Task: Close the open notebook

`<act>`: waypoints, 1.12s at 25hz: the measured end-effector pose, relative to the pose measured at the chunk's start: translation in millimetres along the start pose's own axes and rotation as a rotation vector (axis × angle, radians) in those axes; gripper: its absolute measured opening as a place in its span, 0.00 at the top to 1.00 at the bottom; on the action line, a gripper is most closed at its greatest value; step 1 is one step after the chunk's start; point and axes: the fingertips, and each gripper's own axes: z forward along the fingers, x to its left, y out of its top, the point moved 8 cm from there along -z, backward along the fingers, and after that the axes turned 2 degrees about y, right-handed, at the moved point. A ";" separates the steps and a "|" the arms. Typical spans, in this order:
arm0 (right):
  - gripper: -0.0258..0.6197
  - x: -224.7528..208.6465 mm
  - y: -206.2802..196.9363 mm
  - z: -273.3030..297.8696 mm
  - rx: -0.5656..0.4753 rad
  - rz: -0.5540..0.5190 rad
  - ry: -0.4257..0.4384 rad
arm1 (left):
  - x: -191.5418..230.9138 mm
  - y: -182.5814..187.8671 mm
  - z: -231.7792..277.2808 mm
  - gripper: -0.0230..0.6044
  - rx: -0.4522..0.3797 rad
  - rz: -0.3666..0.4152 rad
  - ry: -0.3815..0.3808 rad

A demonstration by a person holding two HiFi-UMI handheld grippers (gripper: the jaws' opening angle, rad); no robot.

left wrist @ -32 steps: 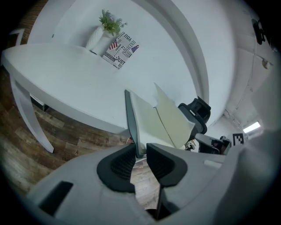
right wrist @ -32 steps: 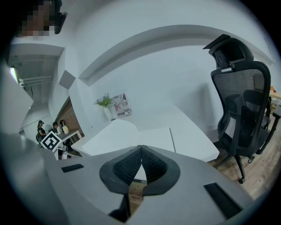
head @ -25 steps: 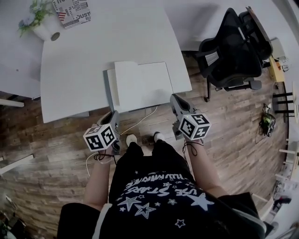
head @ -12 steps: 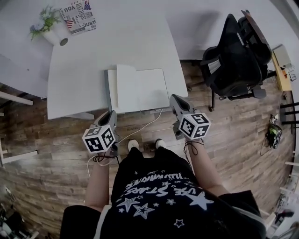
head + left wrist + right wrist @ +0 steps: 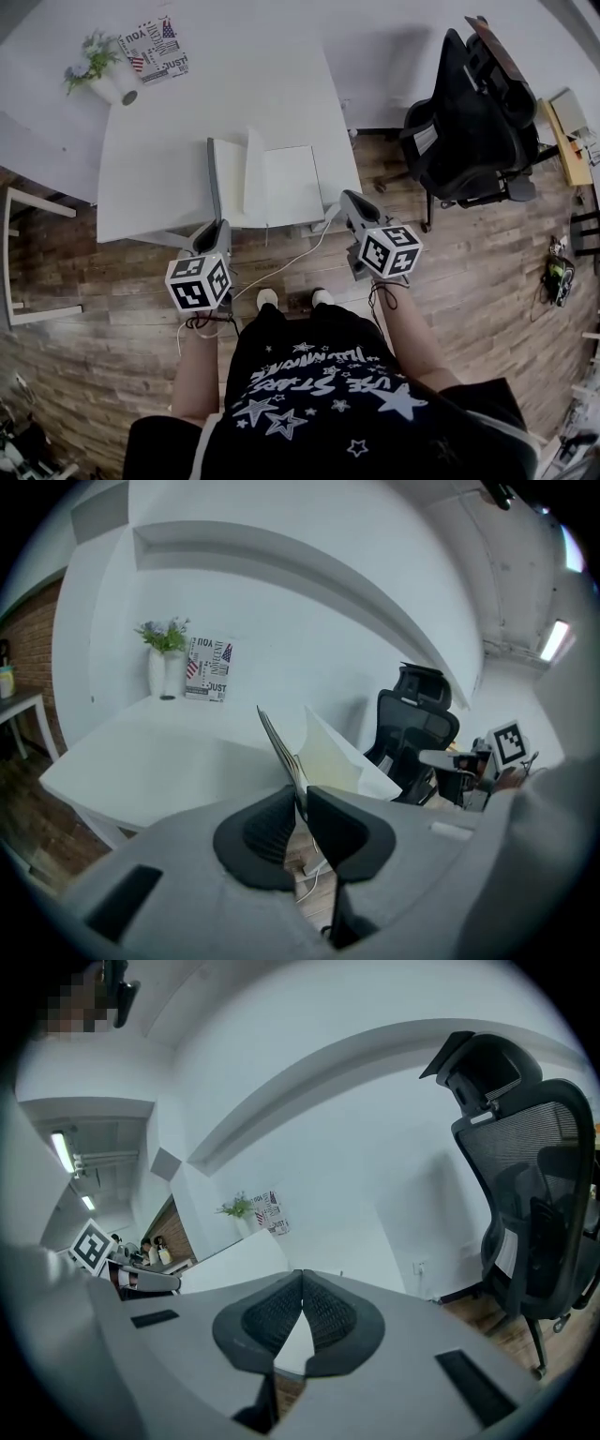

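Note:
The white notebook (image 5: 295,183) lies open at the near edge of the white desk (image 5: 169,141). Its left half (image 5: 278,745) stands lifted, tilted up off the desk, and a cream page (image 5: 337,757) fans out beside it. My left gripper (image 5: 221,228) is at the notebook's near left corner, shut on the lower edge of that lifted half (image 5: 298,803). My right gripper (image 5: 345,199) hangs by the desk's near right corner, just off the notebook's right page. In the right gripper view its jaws (image 5: 302,1279) are shut with nothing between them.
A plant in a white vase (image 5: 108,80) and a printed card (image 5: 157,47) stand at the desk's far left. A black office chair (image 5: 469,103) is to the right. A white cable (image 5: 300,248) hangs from the desk's near edge above the wooden floor. A white side table (image 5: 9,244) stands at the left.
The notebook's left half has gone from lying flat to standing up. My left gripper rose with it. The right gripper shifted slightly.

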 end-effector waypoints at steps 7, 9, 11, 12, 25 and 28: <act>0.95 -19.3 3.3 -13.3 -0.020 0.014 0.006 | -41.4 16.6 3.5 0.89 -0.033 0.075 -0.022; 0.95 -25.3 2.9 -17.1 -0.023 0.017 0.005 | -53.7 17.5 6.8 0.89 -0.044 0.082 -0.029; 0.95 -31.5 3.0 -20.7 -0.027 0.022 0.002 | -66.9 18.5 11.1 0.89 -0.051 0.095 -0.037; 0.95 -34.6 3.3 -22.4 -0.029 0.024 0.001 | -73.3 19.3 13.5 0.89 -0.053 0.102 -0.042; 0.95 -71.5 6.4 -42.7 -0.025 0.038 -0.025 | -137.5 13.1 54.4 0.89 -0.014 0.202 -0.094; 0.95 -79.5 4.1 -45.8 -0.017 0.043 -0.026 | -150.5 6.8 67.7 0.89 0.011 0.227 -0.102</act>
